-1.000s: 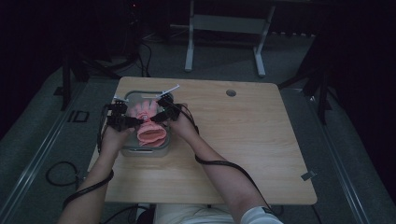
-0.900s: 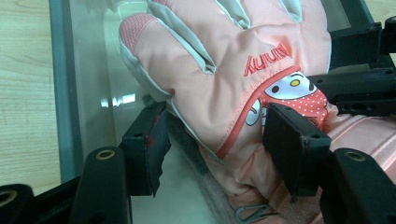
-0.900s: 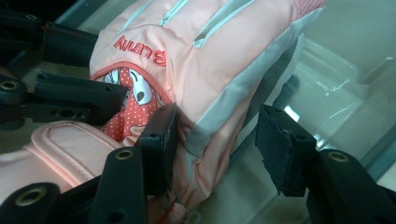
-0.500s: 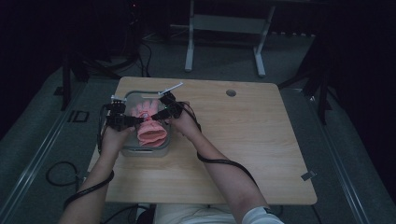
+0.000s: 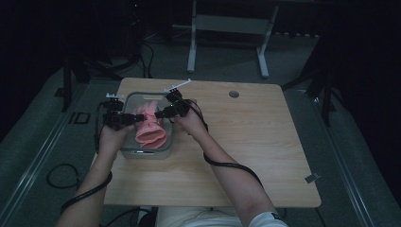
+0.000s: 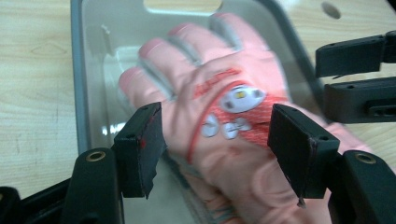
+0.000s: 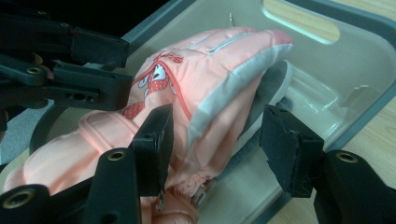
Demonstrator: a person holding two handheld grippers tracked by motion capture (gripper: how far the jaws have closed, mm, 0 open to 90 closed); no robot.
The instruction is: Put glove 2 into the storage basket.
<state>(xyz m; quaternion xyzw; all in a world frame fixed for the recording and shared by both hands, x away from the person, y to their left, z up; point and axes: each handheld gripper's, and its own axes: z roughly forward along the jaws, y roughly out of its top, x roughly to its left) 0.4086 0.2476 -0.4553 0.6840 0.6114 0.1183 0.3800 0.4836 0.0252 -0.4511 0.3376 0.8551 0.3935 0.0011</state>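
A pink padded glove (image 5: 150, 130) with a cartoon patch lies in a clear plastic bin (image 5: 142, 152) at the table's left. My left gripper (image 5: 137, 118) hovers over the glove from the left and my right gripper (image 5: 158, 113) from the right. In the left gripper view the glove (image 6: 224, 84) sits between the jaws of the left gripper (image 6: 217, 144), which have just been opening. In the right gripper view the right gripper (image 7: 217, 140) straddles the edge of the glove (image 7: 210, 79). Its jaws have just been opening, and a gap shows at the right pad (image 7: 289, 149).
The bin's wall (image 6: 79, 84) and handle cut-out rise around the glove. Bare wooden tabletop (image 5: 246, 142) stretches to the right, with a round cable hole (image 5: 233, 94) at the back. Cables trail from both grippers off the near edge.
Both hands have lifted slightly above the bin and their jaws stand a little wider. The glove stays lying in the bin.
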